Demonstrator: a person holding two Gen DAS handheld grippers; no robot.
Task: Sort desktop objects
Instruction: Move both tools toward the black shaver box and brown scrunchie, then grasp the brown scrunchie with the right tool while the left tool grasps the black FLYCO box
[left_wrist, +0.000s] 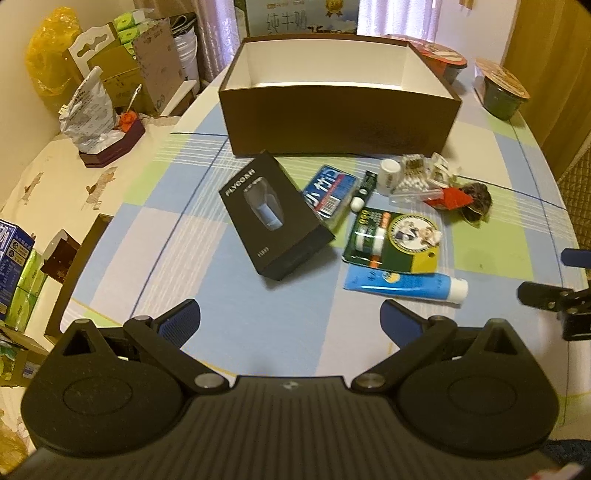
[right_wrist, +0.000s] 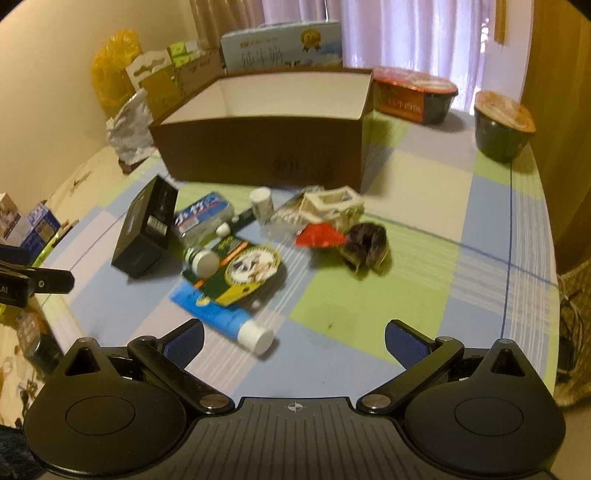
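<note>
Above the table (left_wrist: 258, 295), both grippers, left (left_wrist: 290, 321) and right (right_wrist: 293, 341), hang spread and empty; sorting seems unstarted, so next comes grasping the tube (right_wrist: 221, 319) for the box (right_wrist: 258, 155).

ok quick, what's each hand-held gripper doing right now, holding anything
Left hand-held gripper: open, holding nothing.
Right hand-held gripper: open, holding nothing.

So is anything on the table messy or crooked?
Yes. The small things lie in a jumbled pile in front of the brown box, some overlapping. The green card pack lies across the blue tube, and the black box sits askew.
</note>
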